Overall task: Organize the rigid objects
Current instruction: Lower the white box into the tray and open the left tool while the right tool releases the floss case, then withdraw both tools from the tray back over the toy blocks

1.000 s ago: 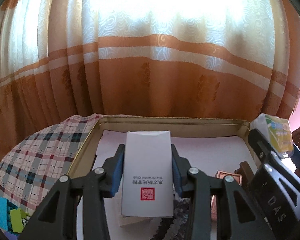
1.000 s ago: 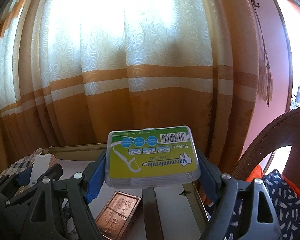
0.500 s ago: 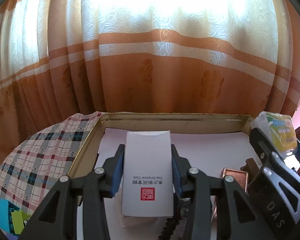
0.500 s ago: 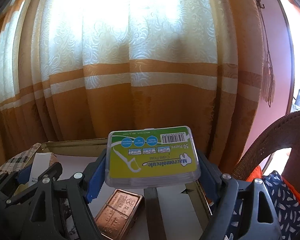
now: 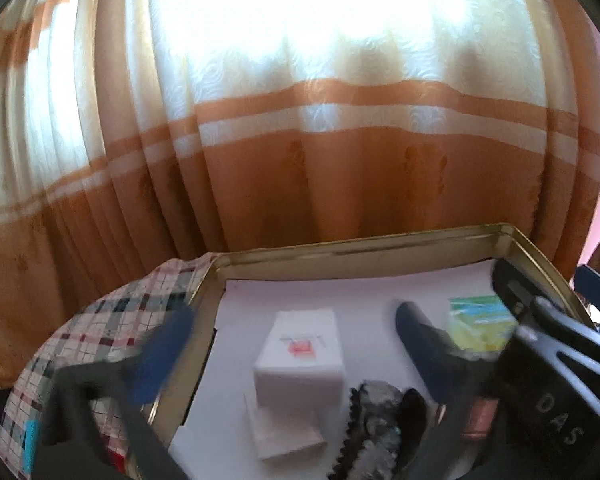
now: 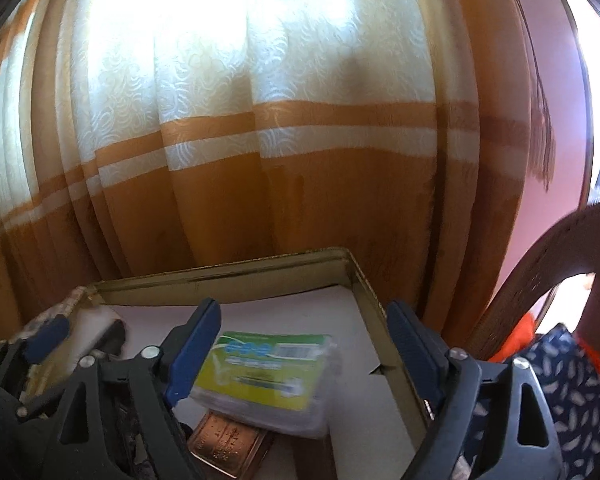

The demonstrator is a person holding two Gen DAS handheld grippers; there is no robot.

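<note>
Left wrist view: left gripper stands wide, jaws opening, nothing pressed between the blue pads. The white box sits on the paper lining of the gold tin tray, between the spread fingers but touching neither. Its near end appears to overlap a smaller flat white packet. A dark toothed hair clip lies just to its right. Plaid cloth lies outside the tray's left wall. The right gripper's black frame intrudes at the right edge, with the floss pick case showing green and yellow beyond it. Picture is motion-blurred.

Right wrist view: right gripper has its jaws opening too; the floss pick case is between the pads but clear of both. It is inside the tray, tilted, its near edge seemingly propped on a copper-coloured bar. A wicker chair stands right of the tray.

Step in hand, as judged: release of both items into the tray. Whether the case has fully settled cannot be told from the blur.

Next move likely calls for drawing both grippers straight back without brushing the freed items, then checking whether the case wants nudging flat off the bar.
</note>
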